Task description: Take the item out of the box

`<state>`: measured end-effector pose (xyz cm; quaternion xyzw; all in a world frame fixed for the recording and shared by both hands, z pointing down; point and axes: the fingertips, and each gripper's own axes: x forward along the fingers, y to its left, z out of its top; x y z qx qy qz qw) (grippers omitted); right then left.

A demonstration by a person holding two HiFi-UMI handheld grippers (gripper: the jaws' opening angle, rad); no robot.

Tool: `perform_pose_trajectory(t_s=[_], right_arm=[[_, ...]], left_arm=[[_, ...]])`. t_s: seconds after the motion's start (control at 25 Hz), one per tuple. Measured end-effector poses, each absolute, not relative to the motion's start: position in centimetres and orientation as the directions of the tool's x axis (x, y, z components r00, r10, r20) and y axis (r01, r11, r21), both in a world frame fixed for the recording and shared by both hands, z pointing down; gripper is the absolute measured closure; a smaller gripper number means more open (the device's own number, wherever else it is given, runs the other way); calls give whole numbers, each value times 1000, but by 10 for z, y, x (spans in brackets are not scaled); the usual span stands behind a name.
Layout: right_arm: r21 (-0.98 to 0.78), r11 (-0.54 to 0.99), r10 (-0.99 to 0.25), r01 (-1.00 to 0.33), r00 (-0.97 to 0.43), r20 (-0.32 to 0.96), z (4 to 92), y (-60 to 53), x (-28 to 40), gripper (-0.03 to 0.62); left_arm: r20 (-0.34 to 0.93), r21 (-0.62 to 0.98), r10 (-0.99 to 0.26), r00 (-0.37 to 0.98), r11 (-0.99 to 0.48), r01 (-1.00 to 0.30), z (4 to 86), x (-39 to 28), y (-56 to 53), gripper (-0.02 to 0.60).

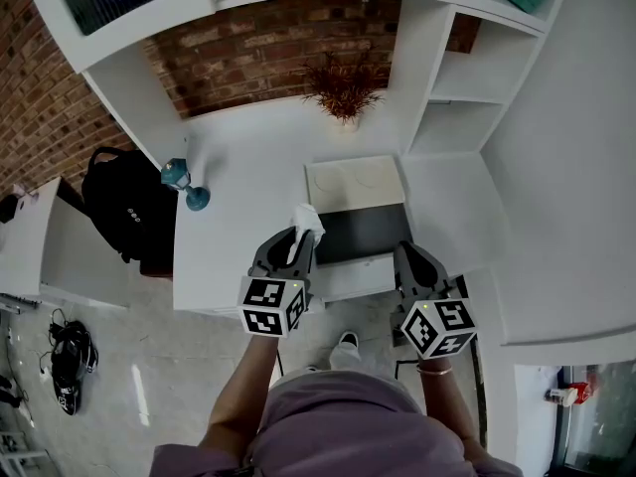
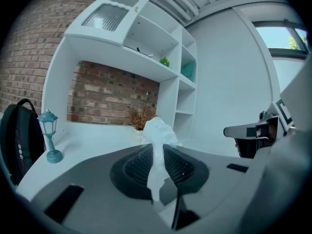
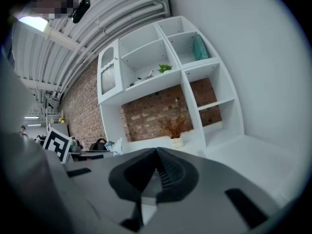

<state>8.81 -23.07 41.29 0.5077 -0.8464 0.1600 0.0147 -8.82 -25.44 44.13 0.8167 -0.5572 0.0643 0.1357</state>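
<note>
A crumpled white item [image 1: 306, 220] [image 2: 157, 128], like thin plastic or tissue, is pinched between the jaws of my left gripper [image 1: 300, 237] [image 2: 157, 149]. It is held above the left front corner of the open box [image 1: 353, 274]. The box has a dark inside and a white lid [image 1: 355, 180] folded back behind it. My right gripper [image 1: 408, 250] [image 3: 157, 151] hovers at the box's right front corner. Its jaws are shut with nothing between them. What else lies in the box I cannot tell.
A teal lamp ornament [image 1: 185, 183] [image 2: 50, 136] stands at the desk's left. A dried plant in a pot [image 1: 345, 93] sits at the back by the brick wall. White shelves [image 1: 467, 87] rise on the right. A black backpack [image 1: 127, 207] rests left of the desk.
</note>
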Motion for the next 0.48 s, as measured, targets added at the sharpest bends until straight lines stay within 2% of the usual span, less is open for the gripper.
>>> perform_pose_trajectory(t_s=[0.48], right_arm=[[-260,416,-862,-871,-469,193,417,-232,96,596]], left_arm=[[258,165,-889,378,-345,-924,446,-83,-257,512]])
